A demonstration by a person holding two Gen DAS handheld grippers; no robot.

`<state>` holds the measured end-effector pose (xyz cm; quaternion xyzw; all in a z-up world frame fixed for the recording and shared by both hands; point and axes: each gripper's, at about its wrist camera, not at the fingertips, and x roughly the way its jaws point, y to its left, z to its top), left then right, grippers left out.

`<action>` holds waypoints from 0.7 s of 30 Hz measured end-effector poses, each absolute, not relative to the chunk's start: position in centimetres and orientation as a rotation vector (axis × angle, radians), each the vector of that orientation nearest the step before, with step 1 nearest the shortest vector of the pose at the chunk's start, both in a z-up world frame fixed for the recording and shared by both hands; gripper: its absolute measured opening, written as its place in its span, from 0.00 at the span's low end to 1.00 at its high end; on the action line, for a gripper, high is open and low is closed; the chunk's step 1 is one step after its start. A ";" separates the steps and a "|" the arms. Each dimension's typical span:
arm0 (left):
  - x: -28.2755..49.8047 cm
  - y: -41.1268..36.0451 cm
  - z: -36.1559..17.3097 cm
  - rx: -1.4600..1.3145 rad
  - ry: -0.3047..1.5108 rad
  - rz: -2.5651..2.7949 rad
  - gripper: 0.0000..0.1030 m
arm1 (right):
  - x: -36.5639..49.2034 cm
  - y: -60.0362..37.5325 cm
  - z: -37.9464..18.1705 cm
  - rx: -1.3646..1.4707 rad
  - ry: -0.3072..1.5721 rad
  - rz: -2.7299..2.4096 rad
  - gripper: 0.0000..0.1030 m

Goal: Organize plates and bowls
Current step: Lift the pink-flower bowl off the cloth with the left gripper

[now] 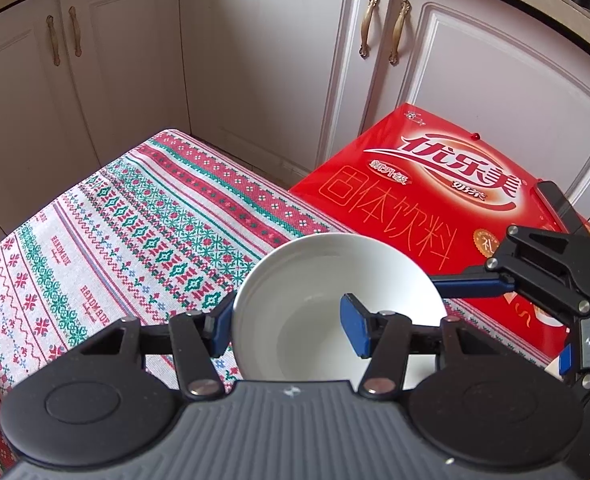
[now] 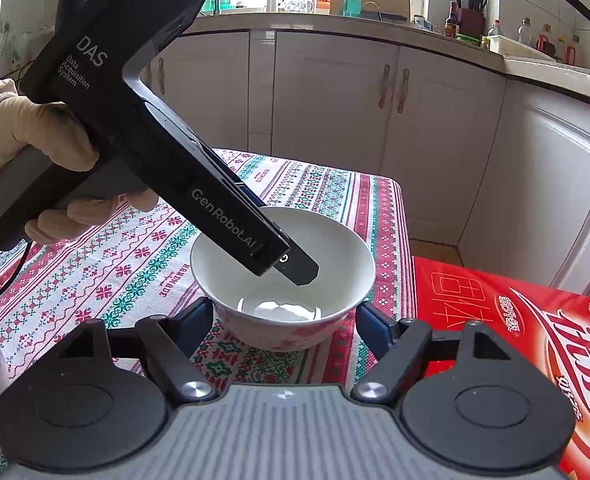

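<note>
The left gripper (image 1: 291, 328) has its jaws clamped on the near-left wall of the white bowl (image 1: 335, 300), one blue pad outside the rim and the other inside the hollow, so the grip spans the wall and not the whole bowl. From the right wrist view the same tool slants down from the upper left, held by a gloved hand (image 2: 43, 160), with its tip dipping into the bowl (image 2: 283, 264). The right gripper (image 2: 285, 324) has its jaws at a middling spread, one pad on each side of the bowl's lower body, and I judge them apart from it, not pressing. The bowl stands upright on the patterned cloth (image 1: 107, 216) over the tabletop, near its right edge, and lies straight ahead of the right jaws and between them. Being round, it has no long axis to line up with. A red carton (image 1: 435, 200) lies just right of the tabletop, beside the bowl. Since the left hand already holds the bowl, any lift looks to be its job, and the right jaws would need to close in from both sides to share the load.
</note>
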<state>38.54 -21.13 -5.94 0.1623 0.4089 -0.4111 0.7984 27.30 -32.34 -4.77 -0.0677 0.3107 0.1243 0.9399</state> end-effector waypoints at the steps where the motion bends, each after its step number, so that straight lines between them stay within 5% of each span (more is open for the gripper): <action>1: 38.4 -21.1 -5.9 0.348 0.879 -0.883 0.53 | 27.2 -32.3 -4.7 -0.137 0.635 0.255 0.80; 21: 32.3 -19.1 -1.8 0.333 0.819 -0.872 0.53 | 21.9 -31.4 -1.5 -0.116 0.628 0.284 0.80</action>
